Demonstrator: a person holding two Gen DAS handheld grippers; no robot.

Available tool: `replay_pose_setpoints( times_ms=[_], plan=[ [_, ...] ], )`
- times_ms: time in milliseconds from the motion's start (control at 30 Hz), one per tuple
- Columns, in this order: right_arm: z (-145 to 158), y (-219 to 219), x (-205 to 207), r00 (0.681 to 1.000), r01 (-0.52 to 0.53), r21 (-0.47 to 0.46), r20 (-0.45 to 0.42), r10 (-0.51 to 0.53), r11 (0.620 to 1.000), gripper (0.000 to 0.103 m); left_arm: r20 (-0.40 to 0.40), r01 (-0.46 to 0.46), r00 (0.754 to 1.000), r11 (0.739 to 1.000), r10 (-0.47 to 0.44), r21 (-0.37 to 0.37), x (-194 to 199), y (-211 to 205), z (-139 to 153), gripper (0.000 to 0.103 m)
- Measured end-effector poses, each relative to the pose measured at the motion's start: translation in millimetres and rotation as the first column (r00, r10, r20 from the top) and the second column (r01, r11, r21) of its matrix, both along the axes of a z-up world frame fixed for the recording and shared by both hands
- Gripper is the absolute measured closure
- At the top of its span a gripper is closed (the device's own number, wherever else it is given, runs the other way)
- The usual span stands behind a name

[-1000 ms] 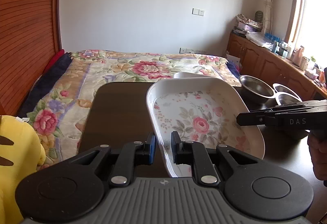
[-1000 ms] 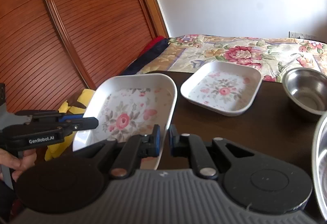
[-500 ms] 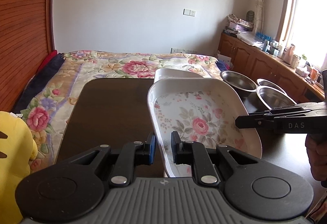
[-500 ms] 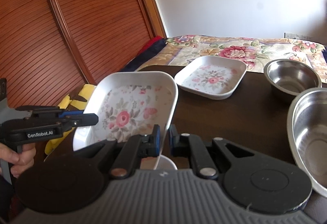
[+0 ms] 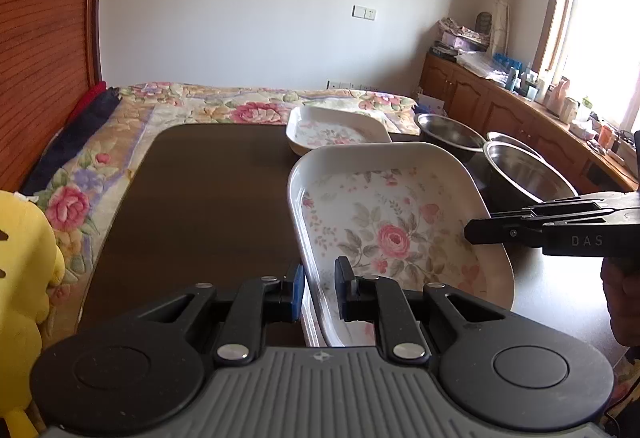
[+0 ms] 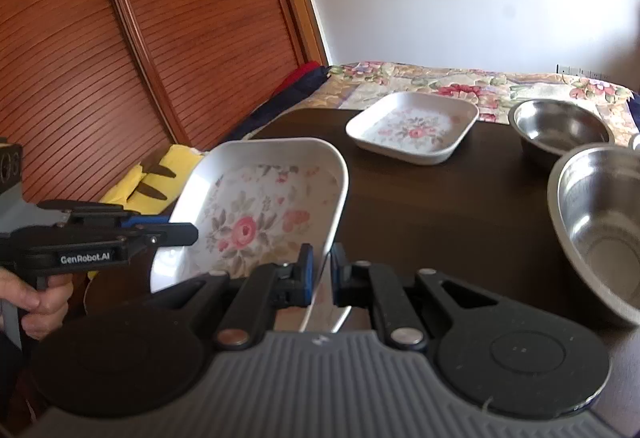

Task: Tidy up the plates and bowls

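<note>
A white rectangular plate with a rose print [image 5: 392, 230] [image 6: 256, 214] hangs tilted above the dark brown table [image 5: 208, 190]. My left gripper [image 5: 318, 290] is shut on its left rim. My right gripper [image 6: 322, 274] is shut on the opposite rim. Each gripper shows side-on in the other's view: the right gripper [image 5: 480, 230], the left gripper [image 6: 192, 232]. A second rose plate [image 5: 336, 128] [image 6: 416, 126] lies flat at the table's far side. Two steel bowls [image 5: 448, 128] [image 5: 524, 174] stand to its right, the nearer one [image 6: 600, 222] larger.
A yellow plush toy [image 5: 24, 278] sits off the table's left edge, before a wooden slatted door [image 6: 120, 38]. A bed with a floral cover [image 5: 200, 106] lies beyond the table. A cluttered wooden cabinet [image 5: 520, 106] runs along the right wall under the window.
Both grippers have drawn back with the plate held between them. The far plate now looks smaller and farther off, and the large steel bowl has come into the right wrist view.
</note>
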State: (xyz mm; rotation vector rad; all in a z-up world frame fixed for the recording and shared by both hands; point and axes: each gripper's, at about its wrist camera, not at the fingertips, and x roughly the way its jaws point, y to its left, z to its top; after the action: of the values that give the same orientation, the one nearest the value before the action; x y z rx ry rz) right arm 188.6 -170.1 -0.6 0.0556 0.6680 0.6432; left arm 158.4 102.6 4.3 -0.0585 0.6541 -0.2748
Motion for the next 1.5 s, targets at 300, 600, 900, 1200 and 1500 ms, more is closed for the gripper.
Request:
replay_pose_setpoints(
  times_ms=[300, 600, 900, 1200, 1500],
  plan=[
    [-5.7, -0.8, -12.0, 1.000, -0.009, -0.024, -0.001, 0.009, 1.000, 0.092, -0.018, 0.003, 1.000, 1.000, -0.003, -0.002, -5.8, -2.8, -7.0, 0.086],
    [-6.9, -0.1, -18.8, 1.000, -0.018, -0.052, 0.017, 0.019, 0.998, 0.092, -0.023, 0.003, 1.000, 1.000, -0.003, 0.007, -7.1, -4.6, -9.7, 0.086],
    [-7.6, 2.3, -18.4, 1.000, -0.020, -0.069, 0.023, 0.021, 0.997, 0.091, -0.028, -0.005, 1.000, 1.000, 0.005, 0.007, -5.8, -4.2, -12.5, 0.086],
    [-12.3, 2.9, -23.9, 1.000, -0.020, -0.092, 0.022, 0.022, 0.996, 0.088, -0.029, -0.018, 0.999, 1.000, 0.018, 0.006, -5.6, -1.5, -17.4, 0.086],
    [-2.6, -0.7, -29.4, 0.997, -0.014, -0.090, 0.072, 0.020, 0.996, 0.088, 0.006, -0.012, 1.000, 1.000, 0.012, 0.010, -7.1, -4.2, -9.8, 0.085]
  ],
)
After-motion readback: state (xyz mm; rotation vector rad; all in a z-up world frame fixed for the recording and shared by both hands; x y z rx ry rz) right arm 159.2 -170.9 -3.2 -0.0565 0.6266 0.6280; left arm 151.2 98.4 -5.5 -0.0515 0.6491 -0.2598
